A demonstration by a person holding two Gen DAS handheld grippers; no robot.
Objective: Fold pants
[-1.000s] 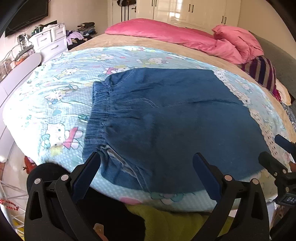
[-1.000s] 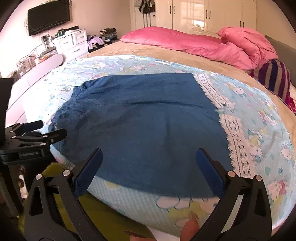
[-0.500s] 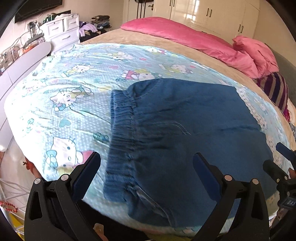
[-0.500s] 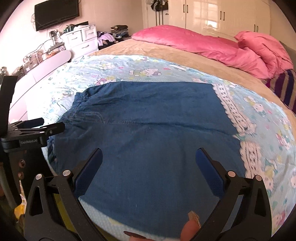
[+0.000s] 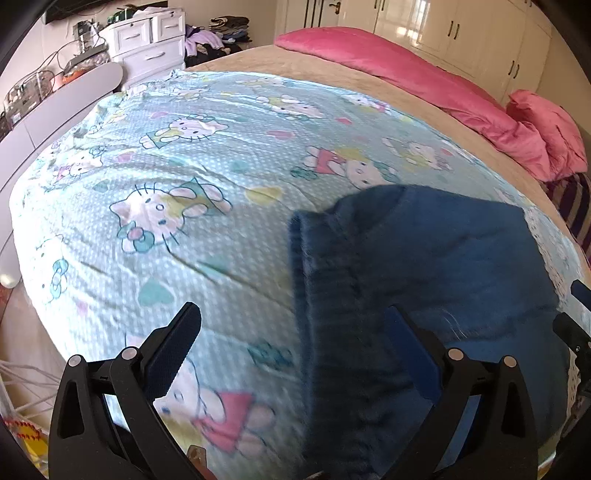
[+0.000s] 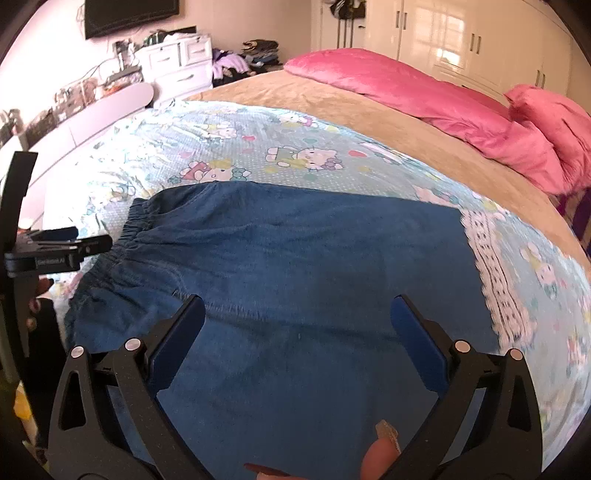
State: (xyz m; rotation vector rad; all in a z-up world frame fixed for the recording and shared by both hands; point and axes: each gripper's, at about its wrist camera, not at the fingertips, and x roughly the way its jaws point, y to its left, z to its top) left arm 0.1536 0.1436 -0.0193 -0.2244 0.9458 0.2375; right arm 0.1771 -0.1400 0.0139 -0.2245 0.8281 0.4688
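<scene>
Pants (image 6: 295,280) lie flat on the bed (image 6: 295,96) for folding; left hand-held gripper (image 5: 291,343) and right hand-held gripper (image 6: 297,328) hover wide open, empty.

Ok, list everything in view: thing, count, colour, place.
pants: one, dark blue denim, flat on the sheet, elastic waistband to the left
cartoon-cat sheet: one, light blue, spread over the bed's near end
bed cover: one, tan, beyond the sheet
quilt: one, pink, far side of the bed
drawer unit: one, white, far left by the wall
television: one, black, on the wall
wardrobe: cream doors, back wall
left gripper: black with blue pads, open, over the waistband edge
right gripper: same, open, above the pants
</scene>
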